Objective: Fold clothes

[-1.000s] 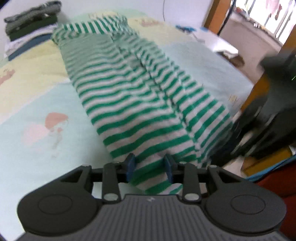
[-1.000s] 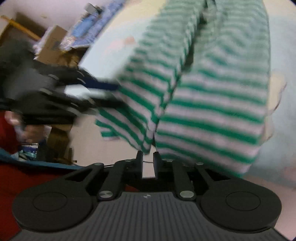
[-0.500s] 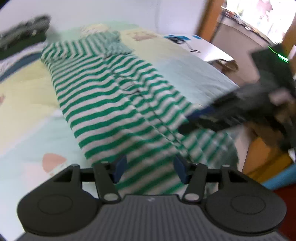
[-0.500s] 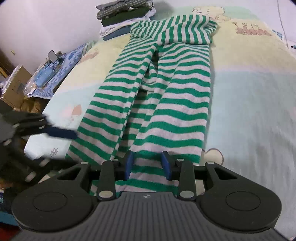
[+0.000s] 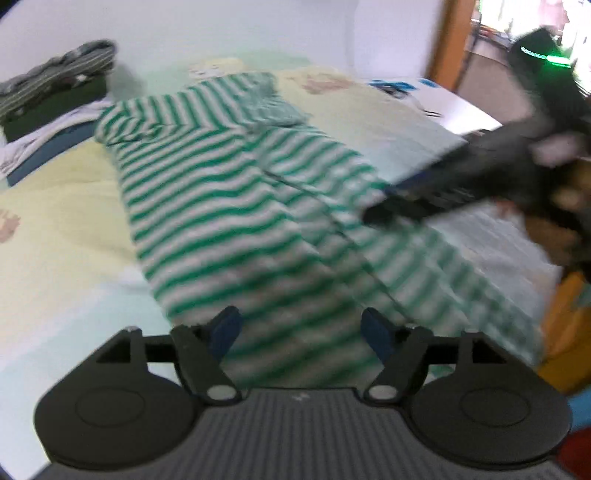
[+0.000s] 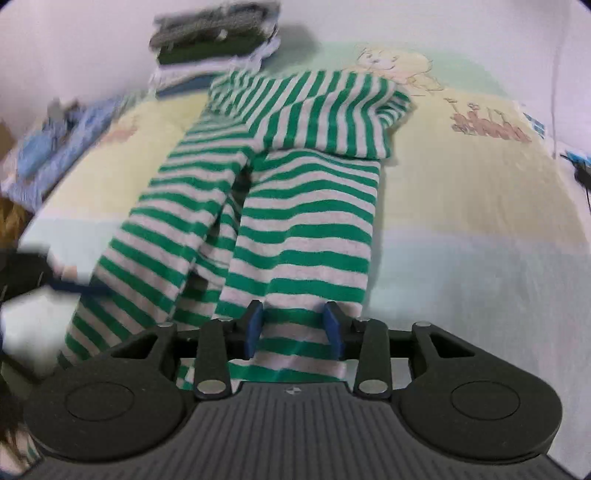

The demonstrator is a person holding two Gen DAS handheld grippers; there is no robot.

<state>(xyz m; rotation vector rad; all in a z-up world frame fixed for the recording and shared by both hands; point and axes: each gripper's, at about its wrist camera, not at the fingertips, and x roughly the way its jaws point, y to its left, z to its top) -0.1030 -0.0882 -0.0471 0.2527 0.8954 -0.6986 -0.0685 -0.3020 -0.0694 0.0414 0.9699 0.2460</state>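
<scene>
Green-and-white striped trousers lie stretched along the bed, waist at the far end, legs toward me. My left gripper hovers over the left leg's lower end; its jaws are opening wide and the cloth lies under them, not pinched. My right gripper sits over the right leg near its hem. Its jaws are also opening, and the blue pads stand apart from the fabric. In the left wrist view the right gripper shows as a dark blur over the other leg. The right wrist view catches the left gripper blurred at the left edge.
The bed sheet is pale green and yellow with cartoon prints. A stack of folded clothes sits at the far left corner by the wall. Blue items lie beside the bed's left edge. A white surface and a wooden door frame stand beyond the right side.
Both grippers have spread their jaws and let go of the trouser hems. The trousers now rest flat. The right view swung from the bed's side to along the legs.
</scene>
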